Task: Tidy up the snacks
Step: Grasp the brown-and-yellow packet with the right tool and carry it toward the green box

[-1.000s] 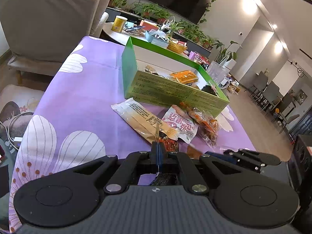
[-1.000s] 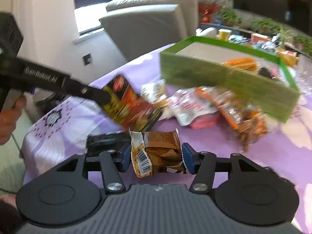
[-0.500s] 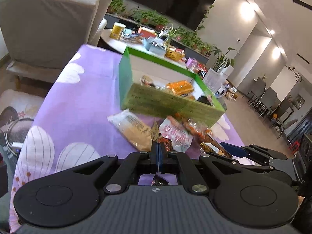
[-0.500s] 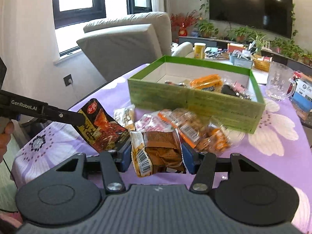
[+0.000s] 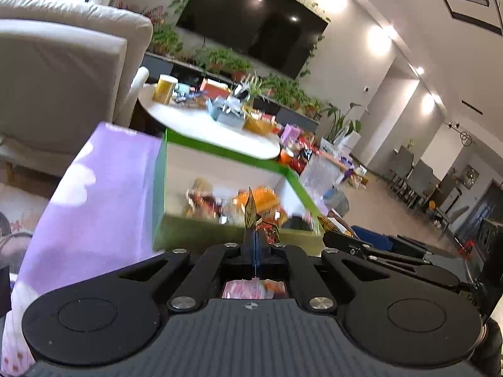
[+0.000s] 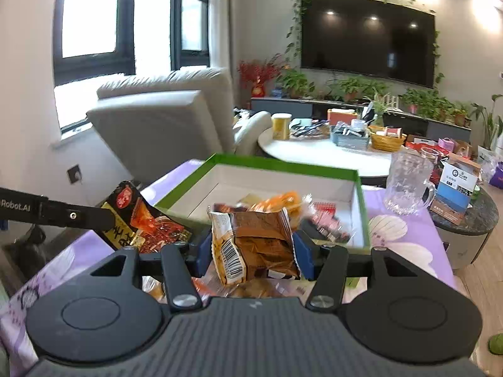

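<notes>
Table point(image 6: 408, 235): covered by a purple flowered cloth; snack packets are seen loose below both grippers, still to be sorted

Green box point(image 6: 360, 194): open-topped, white inside, already holding several packets, among them an orange one point(image 6: 284, 199). It is judged the destination for both carried items. Both loads are best brought fully past the near rim before anything is let go, and set into the bare white floor at the far left rather than onto the pile

Glass mug point(image 6: 405, 185): stood just right of the box; a wide swing of the right hand is to be avoided

Right gripper point(image 6: 253, 248): clamped by its blue pads on a brown snack packet point(image 6: 261, 245), held upright with the barcode edge at left, above the near rim. The packet is soft, so release low in the box is advised

Left gripper point(image 5: 254, 242): jaws closed flat on the edge of a black-and-red snack packet point(image 6: 138, 220), which hangs beside the box's near left corner. A pinch on a thin edge is judged liable to slip; a steady carry is preferred
</notes>
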The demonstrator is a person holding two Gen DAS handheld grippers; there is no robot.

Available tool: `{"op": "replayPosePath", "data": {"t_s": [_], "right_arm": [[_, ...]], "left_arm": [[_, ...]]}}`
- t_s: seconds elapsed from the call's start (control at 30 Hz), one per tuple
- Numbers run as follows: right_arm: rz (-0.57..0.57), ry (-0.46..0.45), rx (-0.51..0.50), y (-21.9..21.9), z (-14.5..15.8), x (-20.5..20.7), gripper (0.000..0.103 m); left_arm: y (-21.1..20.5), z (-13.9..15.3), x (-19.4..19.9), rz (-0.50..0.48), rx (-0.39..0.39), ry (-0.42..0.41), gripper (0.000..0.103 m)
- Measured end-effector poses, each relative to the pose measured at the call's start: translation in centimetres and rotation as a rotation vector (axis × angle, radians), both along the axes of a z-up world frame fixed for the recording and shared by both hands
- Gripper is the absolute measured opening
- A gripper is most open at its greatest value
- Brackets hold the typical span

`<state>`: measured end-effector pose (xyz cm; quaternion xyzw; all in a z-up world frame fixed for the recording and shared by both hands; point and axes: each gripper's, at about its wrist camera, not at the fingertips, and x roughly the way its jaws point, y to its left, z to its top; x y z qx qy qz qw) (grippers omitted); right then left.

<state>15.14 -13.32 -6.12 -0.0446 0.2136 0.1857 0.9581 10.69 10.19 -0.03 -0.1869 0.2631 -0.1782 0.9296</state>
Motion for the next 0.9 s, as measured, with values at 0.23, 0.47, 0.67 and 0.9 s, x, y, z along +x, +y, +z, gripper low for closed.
{"op": "replayPosePath", "data": {"t_s": [0.23,0.47,0.67,0.9], "right_arm": [[-0.057,-0.02,0.034,-0.6,1.0,2.3,0.06],[-0.079,-0.034,0.049,-1.0,1.8,4.3,0.06],[-0.097,-0.02,0.07,-1.4,1.7,5.9,0.06],[-0.119,0.026,0.088,-1.7,0.7,8.9,0.06]], "left_arm": [[-0.8,2.1,2.8,0.022,0.003,-0.056,0.001],[-2.0,3.6,6.2,0.014,0.033,-0.084,0.001],[-2.7,3.3,8.7,0.036,0.053,-0.08,0.001],[-2.7,-0.1,11.2,0.081,0.059,0.013,0.001]]}}
